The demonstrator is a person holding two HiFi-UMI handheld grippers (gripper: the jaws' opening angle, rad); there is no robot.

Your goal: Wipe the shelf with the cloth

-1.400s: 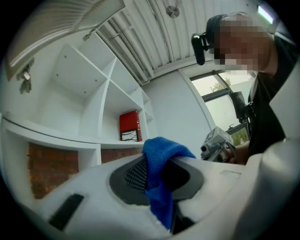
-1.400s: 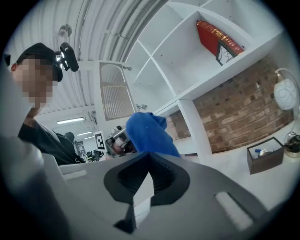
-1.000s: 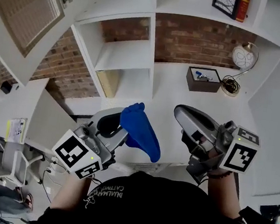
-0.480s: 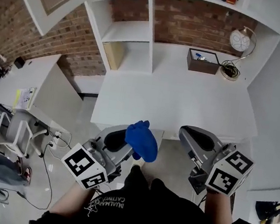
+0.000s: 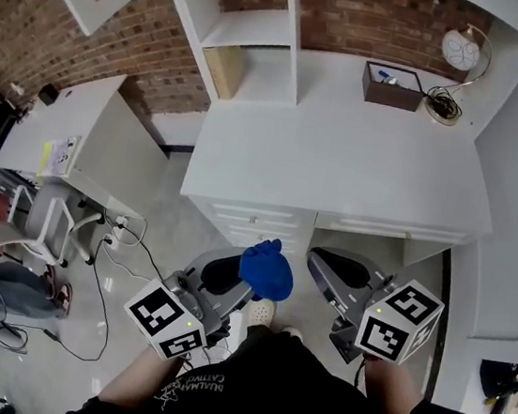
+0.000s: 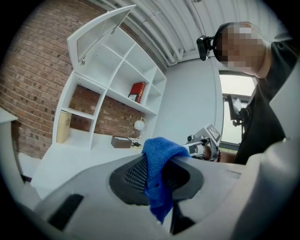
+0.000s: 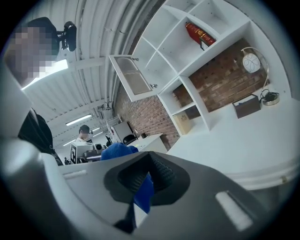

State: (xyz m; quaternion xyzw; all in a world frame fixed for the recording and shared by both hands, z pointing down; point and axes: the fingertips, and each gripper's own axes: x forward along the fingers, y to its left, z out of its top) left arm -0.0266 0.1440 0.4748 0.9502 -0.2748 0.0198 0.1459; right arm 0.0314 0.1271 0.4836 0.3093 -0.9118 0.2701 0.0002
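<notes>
The person is standing back from a broad white desk [image 5: 340, 165], holding both tools low in front of the body, well apart from the white open-fronted shelf unit [image 5: 263, 31] that is rising against a red brick wall at the desk's far edge. The left gripper [image 5: 229, 275] is clamping a bright blue terry cloth [image 5: 267, 269]. In the left gripper view its ridged black pads are pressing together on the fabric [image 6: 159, 154], which is bunching in a rounded lump above the jaws and hanging in a short tail below them. The cloth is sitting in the air over the floor, just in front of the desk drawers and touching neither desk nor shelf. The right gripper [image 5: 318, 260] is hovering just beside it with its jaws brought together on nothing; in the right gripper view the blue cloth [image 7: 116, 151] is showing to the left beyond the jaws and again through the narrow slot under the pads. On the desk's far right corner a dark brown open box [image 5: 393, 86] is sitting next to a round white lamp [image 5: 461, 50]. A tan cardboard box [image 5: 225, 71] is standing in a lower shelf compartment, and a red book [image 6: 137, 91] is leaning in an upper one.
</notes>
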